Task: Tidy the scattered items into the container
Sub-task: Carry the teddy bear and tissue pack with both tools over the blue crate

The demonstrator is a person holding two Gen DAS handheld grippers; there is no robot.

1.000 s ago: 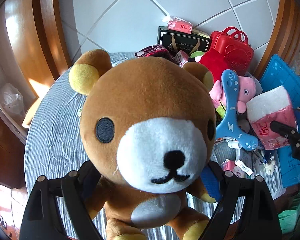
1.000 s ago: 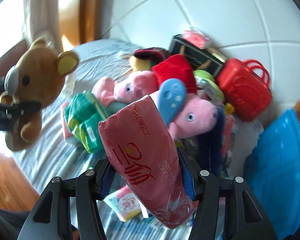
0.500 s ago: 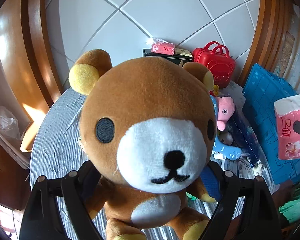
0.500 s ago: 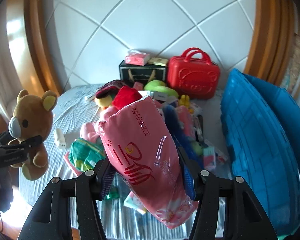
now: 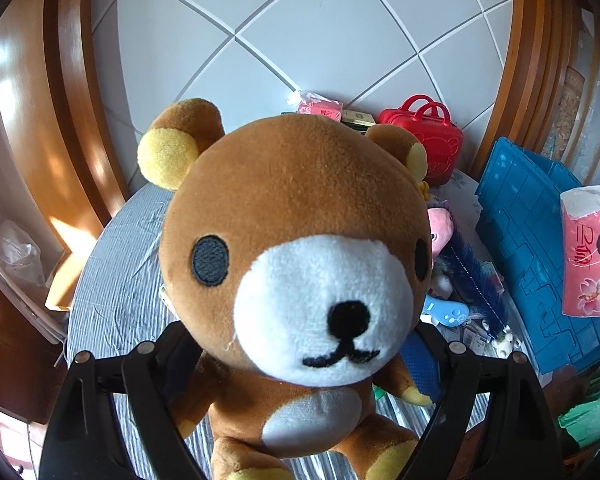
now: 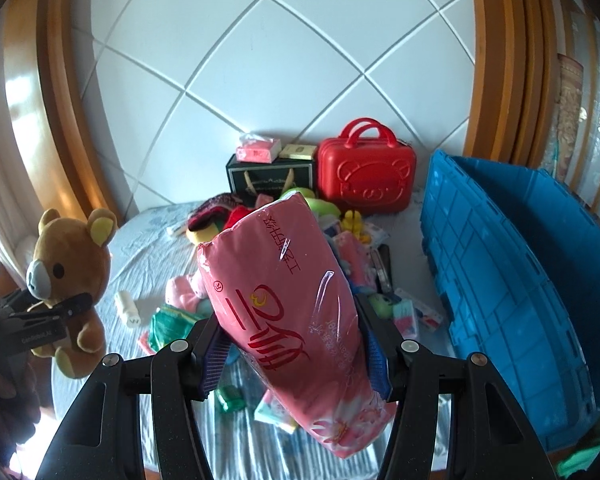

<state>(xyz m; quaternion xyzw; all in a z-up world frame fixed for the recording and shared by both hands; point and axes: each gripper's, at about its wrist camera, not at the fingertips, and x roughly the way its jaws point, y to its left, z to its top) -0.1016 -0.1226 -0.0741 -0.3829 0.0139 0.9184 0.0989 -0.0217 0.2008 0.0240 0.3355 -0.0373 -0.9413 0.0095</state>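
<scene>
My left gripper is shut on a brown teddy bear, held up above the grey-striped table; the bear also shows at the left of the right wrist view. My right gripper is shut on a pink tissue pack, held above the table; the pack shows at the right edge of the left wrist view. The blue crate stands at the table's right side, open, also seen in the left wrist view.
A pile of toys lies mid-table: a pink pig plush, green packets, a blue toy. A red toy suitcase and a black box stand against the white tiled wall. Wooden frames flank both sides.
Both grippers have risen and tilted up with their loads; the table and pile sit lower and farther in view. The pink pack has moved toward the blue crate.
</scene>
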